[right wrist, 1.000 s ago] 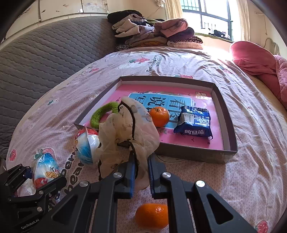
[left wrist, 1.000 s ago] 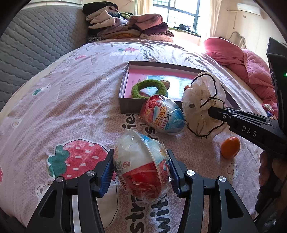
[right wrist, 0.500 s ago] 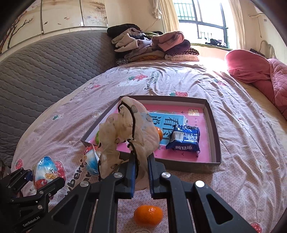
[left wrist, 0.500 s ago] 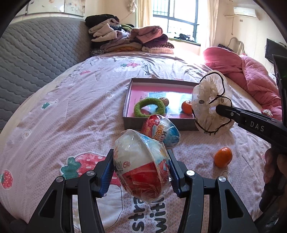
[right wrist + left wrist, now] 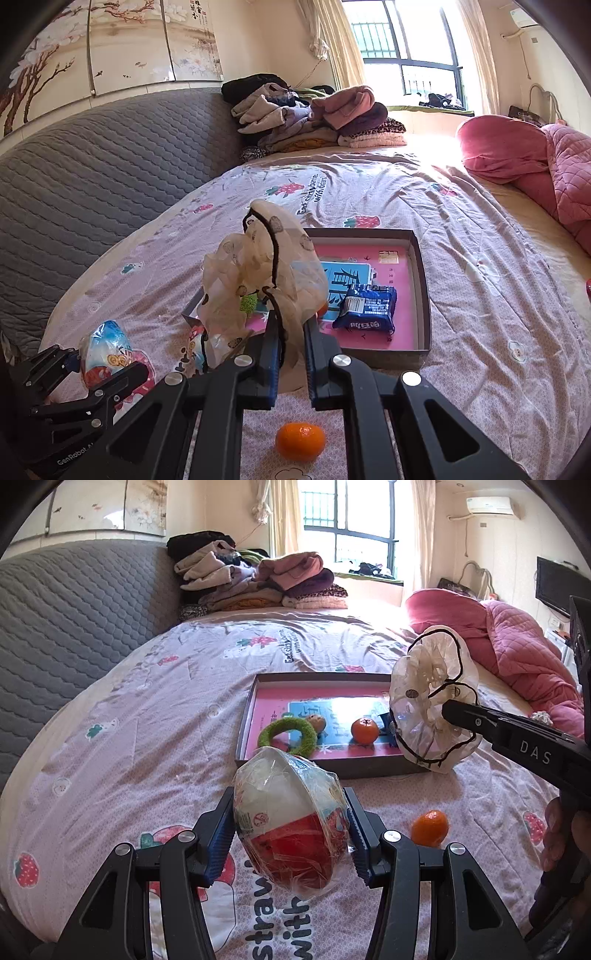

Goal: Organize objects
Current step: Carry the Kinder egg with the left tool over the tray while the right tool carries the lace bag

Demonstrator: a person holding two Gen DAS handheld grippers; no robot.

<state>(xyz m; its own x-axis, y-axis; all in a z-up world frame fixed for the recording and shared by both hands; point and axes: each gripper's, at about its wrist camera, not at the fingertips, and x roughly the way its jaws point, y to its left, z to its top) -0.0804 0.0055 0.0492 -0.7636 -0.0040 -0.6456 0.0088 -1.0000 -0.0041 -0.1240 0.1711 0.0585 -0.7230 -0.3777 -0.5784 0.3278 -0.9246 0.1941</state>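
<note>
Both grippers have risen above the bed (image 5: 147, 709). Only the right wrist view shows the blue packet (image 5: 365, 308) in the box (image 5: 424, 295). Left gripper (image 5: 291, 834) clamps 1 wrapped egg (image 5: 291, 819); right gripper (image 5: 291, 354) pinches the frilly cap (image 5: 258, 273).

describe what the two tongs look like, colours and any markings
Both tongs are black angular frames with silver bolt heads and ribbed blue pads on the fingers. The left tongs carry "GenRobot.AI" lettering on the body; the right tongs show "DAS" in pale letters along one finger. No sleeve or cable is visible.

The sheer pouch (image 5: 258, 280) hides most of the green ring (image 5: 248, 303) and tray orange (image 5: 322, 309)
</note>
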